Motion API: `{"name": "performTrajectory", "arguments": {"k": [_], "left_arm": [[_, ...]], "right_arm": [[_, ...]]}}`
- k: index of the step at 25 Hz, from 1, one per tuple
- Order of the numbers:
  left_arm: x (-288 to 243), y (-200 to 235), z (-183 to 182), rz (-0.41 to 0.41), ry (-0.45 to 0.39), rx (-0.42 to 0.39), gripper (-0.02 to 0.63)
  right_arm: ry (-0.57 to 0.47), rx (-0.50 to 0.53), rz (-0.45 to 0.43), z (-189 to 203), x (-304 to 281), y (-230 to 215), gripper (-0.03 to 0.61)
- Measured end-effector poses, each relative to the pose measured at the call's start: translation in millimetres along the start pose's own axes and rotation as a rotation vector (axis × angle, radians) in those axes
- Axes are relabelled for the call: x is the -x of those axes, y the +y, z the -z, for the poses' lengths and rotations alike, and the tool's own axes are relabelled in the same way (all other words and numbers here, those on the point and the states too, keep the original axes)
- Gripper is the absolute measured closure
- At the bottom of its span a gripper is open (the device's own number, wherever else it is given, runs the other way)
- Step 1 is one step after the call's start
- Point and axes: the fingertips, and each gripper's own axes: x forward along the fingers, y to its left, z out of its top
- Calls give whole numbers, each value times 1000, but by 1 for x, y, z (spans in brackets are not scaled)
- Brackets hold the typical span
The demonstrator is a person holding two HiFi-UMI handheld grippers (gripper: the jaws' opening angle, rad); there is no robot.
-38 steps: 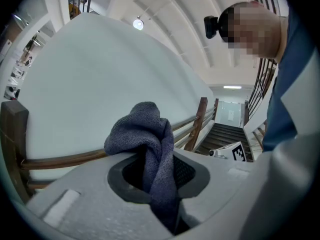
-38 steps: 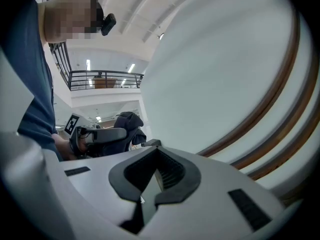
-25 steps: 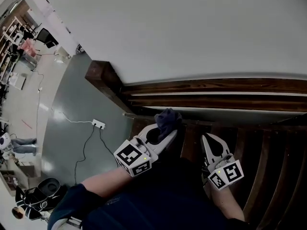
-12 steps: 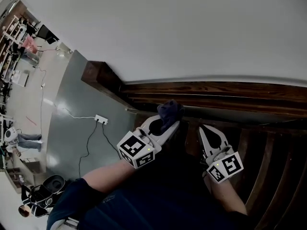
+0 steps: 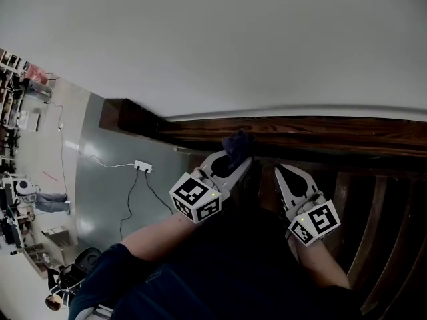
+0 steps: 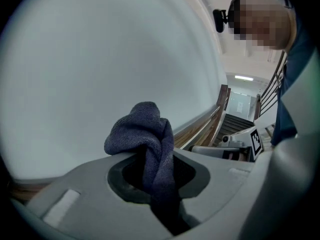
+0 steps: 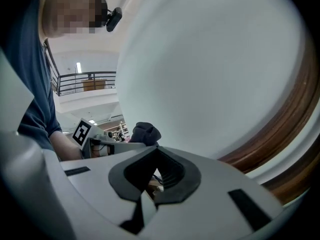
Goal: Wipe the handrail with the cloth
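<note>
Cloth (image 5: 237, 141) sits clenched in left claw (image 5: 238, 155) at handrail (image 5: 333, 127); right claw (image 5: 281, 171) closed, empty.

Quick tally: two grippers, a left gripper (image 5: 238, 157) and a right gripper (image 5: 277, 169). Each carries one marker cube, so two cubes, the left cube (image 5: 195, 197) and the right cube (image 5: 313, 223). One dark blue cloth (image 5: 237, 143). One wooden handrail (image 5: 320, 129). One white power strip (image 5: 143, 167) on the floor (image 5: 100, 179). Its cables are too thin to count.
</note>
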Motion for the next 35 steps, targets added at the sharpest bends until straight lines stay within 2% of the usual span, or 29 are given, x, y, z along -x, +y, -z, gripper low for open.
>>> {"name": "performTrajectory", "arguments": {"k": [7,12,23,30,35], "left_arm": [[-54,20,15,12,62,16,536],[-90,33,42,14,144,42,537],[-143,93,88,-89,285,94,536],[-144,107,98,-94,254,126,535],[-124,139,110,-135,237,174,536]], "right_arm": [[34,2,15,2,-18,-41,571],[89,5,20,10,-37,-62,571],[180,6,-17,26,-68,-86,571],[247,9,-87,38,-79,-83,571],[282,25,-141,50,-93,-71,571]]}}
